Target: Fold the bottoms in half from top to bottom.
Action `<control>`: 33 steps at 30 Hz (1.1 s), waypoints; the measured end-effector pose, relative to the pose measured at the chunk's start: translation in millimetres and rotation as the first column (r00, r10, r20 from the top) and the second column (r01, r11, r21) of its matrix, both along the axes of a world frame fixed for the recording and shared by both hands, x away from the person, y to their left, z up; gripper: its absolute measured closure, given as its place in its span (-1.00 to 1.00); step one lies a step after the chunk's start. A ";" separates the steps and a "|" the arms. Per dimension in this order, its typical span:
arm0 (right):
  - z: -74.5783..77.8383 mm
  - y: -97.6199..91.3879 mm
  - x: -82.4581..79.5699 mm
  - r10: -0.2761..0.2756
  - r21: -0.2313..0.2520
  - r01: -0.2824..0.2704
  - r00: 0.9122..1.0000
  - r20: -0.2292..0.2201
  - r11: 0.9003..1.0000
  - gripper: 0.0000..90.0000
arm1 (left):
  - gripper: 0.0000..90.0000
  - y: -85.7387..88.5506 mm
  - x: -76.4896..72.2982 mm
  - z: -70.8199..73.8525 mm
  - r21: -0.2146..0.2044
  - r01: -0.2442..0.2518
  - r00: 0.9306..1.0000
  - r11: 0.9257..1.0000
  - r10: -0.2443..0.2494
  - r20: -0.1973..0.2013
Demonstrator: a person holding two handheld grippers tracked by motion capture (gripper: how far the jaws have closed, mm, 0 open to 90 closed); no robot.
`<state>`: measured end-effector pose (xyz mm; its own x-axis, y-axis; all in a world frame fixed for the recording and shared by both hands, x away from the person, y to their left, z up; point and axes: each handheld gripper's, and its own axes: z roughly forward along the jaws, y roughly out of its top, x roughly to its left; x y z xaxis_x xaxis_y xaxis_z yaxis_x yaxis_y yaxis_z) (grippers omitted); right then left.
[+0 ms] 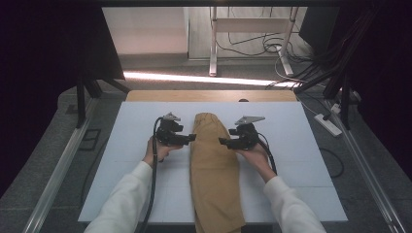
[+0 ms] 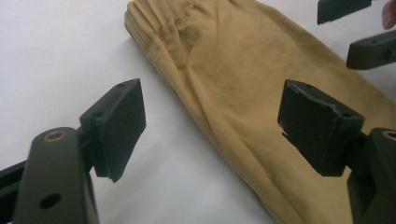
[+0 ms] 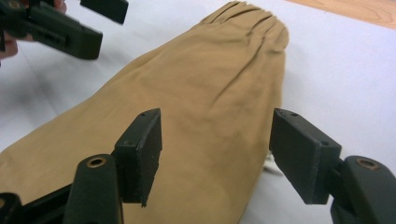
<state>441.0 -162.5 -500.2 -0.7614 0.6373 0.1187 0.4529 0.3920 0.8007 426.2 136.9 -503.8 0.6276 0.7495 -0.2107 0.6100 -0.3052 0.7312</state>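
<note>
**Tan trousers, folded lengthwise**

The tan trousers lie flat as one long, narrow strip on the white table surface. The gathered elastic waistband forms the far end; the leg end overhangs the near table edge. The strip lies between the left gripper and the right gripper, beneath their tips.

Bare white tabletop lies open on both sides of the folded tan trousers, which run down its middle as the sole obstacle. The left gripper and right gripper face each other across the cloth, jaws apart, a narrow gap between them.
</note>
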 end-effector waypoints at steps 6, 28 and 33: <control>0.7 -4.6 12.2 -0.020 0.015 0.020 1.000 -0.015 1.000 -0.21 | -0.50 -0.7 7.3 -2.0 -0.006 -0.006 1.000 1.000 0.006 -0.013; -22.8 17.9 52.1 -0.050 -0.072 0.041 0.991 -0.123 0.997 -0.19 | -0.45 -14.0 34.2 -23.0 0.042 -0.021 0.994 0.999 0.025 -0.103; -26.6 18.0 53.2 -0.045 -0.079 0.034 0.990 -0.136 0.996 -0.18 | -0.37 -15.4 36.9 -28.3 0.033 -0.013 0.991 0.999 0.017 -0.130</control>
